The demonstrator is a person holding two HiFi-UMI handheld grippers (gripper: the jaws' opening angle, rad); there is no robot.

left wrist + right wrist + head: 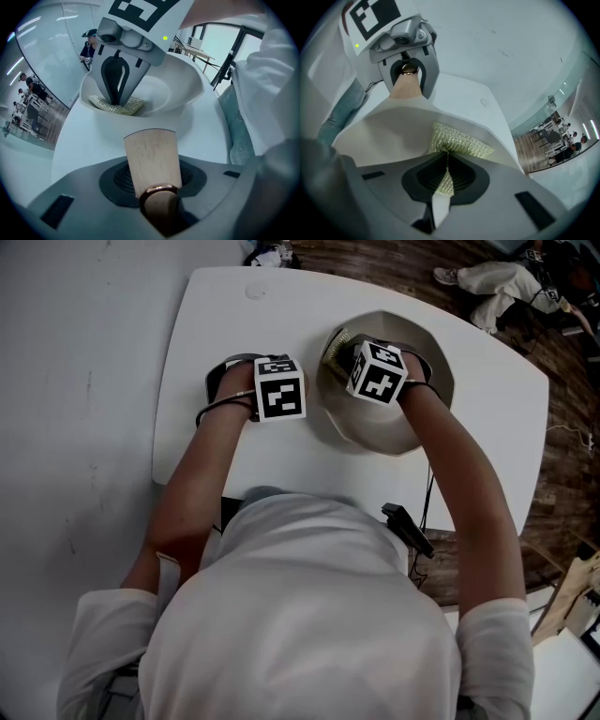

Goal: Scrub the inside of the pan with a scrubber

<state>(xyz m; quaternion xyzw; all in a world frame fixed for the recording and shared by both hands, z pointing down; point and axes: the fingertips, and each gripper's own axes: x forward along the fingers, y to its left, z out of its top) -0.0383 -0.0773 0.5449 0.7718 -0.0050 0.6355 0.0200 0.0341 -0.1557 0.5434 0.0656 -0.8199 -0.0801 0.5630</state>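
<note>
Clamping pan handle (152, 154) in left gripper (156, 190), pinching scrubber (461, 143) in right gripper (440, 183). Press flat; sweep pan (183, 89) in small circles.

White table (487, 409), rounded corners, stands on dark wood floor (562, 474). Small round disc (255, 291) set near the table's far edge. Black object (406, 524), possibly a clamp, at the near edge. Someone's legs (492, 282) on the floor beyond the table.

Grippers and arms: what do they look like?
The left gripper and right gripper have light grey housings, each topped by a white cube with black square markers. A thin black cable loops by the left one. The person wears short white sleeves.
</note>
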